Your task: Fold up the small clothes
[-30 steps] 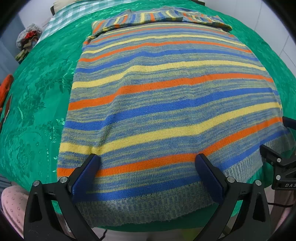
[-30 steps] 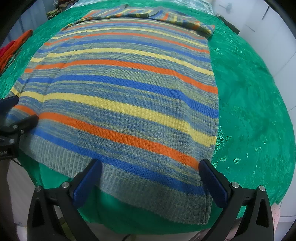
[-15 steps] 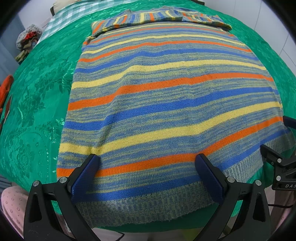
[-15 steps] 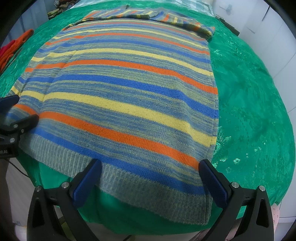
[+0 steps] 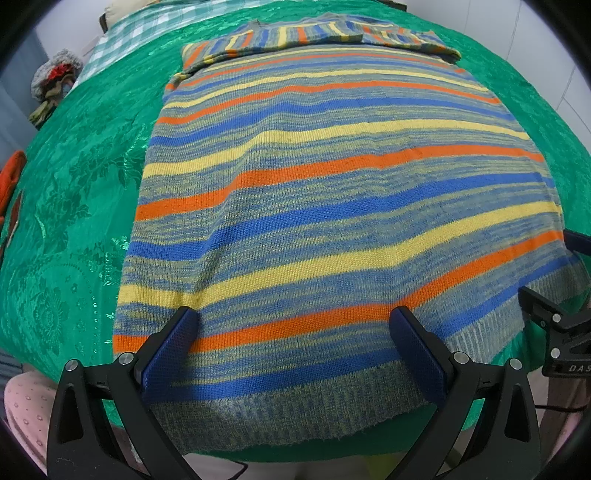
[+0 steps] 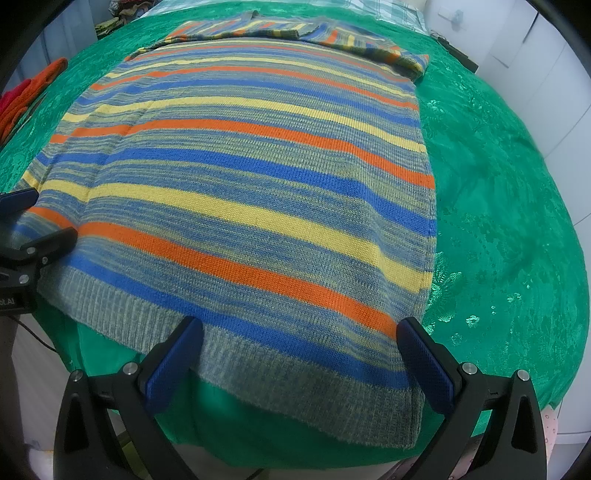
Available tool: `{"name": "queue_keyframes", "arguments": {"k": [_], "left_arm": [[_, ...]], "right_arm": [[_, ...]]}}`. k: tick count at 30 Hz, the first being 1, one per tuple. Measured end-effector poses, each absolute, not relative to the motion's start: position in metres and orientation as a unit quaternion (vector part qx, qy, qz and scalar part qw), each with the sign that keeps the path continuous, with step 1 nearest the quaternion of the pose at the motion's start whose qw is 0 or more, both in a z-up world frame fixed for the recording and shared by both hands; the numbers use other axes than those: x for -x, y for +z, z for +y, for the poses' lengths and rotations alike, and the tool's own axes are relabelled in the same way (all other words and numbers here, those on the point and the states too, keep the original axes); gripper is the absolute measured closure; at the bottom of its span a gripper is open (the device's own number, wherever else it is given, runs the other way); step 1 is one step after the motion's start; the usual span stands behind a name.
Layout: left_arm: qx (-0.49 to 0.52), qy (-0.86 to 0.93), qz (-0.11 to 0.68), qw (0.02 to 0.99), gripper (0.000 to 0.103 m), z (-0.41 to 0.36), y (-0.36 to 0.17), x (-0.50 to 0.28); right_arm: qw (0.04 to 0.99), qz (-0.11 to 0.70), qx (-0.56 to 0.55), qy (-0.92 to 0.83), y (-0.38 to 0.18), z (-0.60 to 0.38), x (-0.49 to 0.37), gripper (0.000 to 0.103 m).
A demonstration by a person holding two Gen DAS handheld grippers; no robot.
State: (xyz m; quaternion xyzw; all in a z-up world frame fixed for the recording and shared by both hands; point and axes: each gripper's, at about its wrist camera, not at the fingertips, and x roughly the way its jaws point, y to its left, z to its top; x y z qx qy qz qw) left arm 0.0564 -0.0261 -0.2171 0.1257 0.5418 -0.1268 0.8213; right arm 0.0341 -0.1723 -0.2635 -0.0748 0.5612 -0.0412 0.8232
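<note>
A striped knit sweater (image 5: 332, 192) in blue, yellow, orange and grey lies flat on the green cloth, its ribbed hem toward me and its sleeves folded across the far end. My left gripper (image 5: 291, 325) stands open over the hem's left half, with the blue pads (image 5: 170, 354) wide apart just above the knit. My right gripper (image 6: 299, 332) is open too, over the hem's right half (image 6: 314, 373), near the sweater's right corner. Each gripper shows at the edge of the other's view: the right gripper (image 5: 561, 325) and the left gripper (image 6: 22, 251).
The green patterned cloth (image 6: 498, 221) covers the table, whose front edge runs just below the hem. Red-orange garments (image 6: 26, 96) lie at the far left. A checked cloth (image 5: 140, 29) and a small knitted heap (image 5: 51, 77) sit at the back left.
Nothing has moved noticeably; both grippers hold the same open stance over the hem.
</note>
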Motion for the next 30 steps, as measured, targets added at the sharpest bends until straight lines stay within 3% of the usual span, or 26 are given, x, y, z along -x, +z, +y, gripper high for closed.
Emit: {"name": "queue_keyframes", "arguments": {"k": [12,16,19,22,25,27,28,30], "left_arm": [[-0.145,-0.139,0.561,0.803,0.001,-0.024,-0.213,-0.039],[-0.197,-0.172,0.602,0.754,0.001,-0.019,-0.210,-0.020],[-0.217,-0.169,0.582,0.765,0.002,0.002,-0.187,-0.006],[-0.108,-0.150,0.576,0.796,0.002,0.050,-0.161,-0.019],[0.015,-0.119,0.592,0.797,0.003,0.092,-0.170,-0.046],[0.042,-0.114,0.612,0.782,0.011,0.097,-0.185,-0.059],[0.033,-0.110,0.620,0.776,0.021,0.094,-0.193,-0.061],[0.003,-0.107,0.620,0.777,0.023,0.084,-0.197,-0.059]], "right_arm": [[0.818,0.568,0.084,-0.039,-0.261,-0.170,-0.027,0.000],[0.772,0.622,0.131,-0.007,-0.262,-0.164,-0.012,0.000],[0.755,0.638,0.149,0.004,-0.246,-0.176,0.002,0.001],[0.793,0.604,0.077,-0.023,-0.207,-0.217,0.009,0.001],[0.825,0.561,-0.066,-0.011,-0.179,-0.265,0.011,0.000],[0.817,0.552,-0.167,0.018,-0.186,-0.290,0.004,0.001],[0.806,0.559,-0.195,0.024,-0.195,-0.294,-0.002,0.002],[0.773,0.597,-0.212,0.029,-0.221,-0.294,-0.011,0.010]]}}
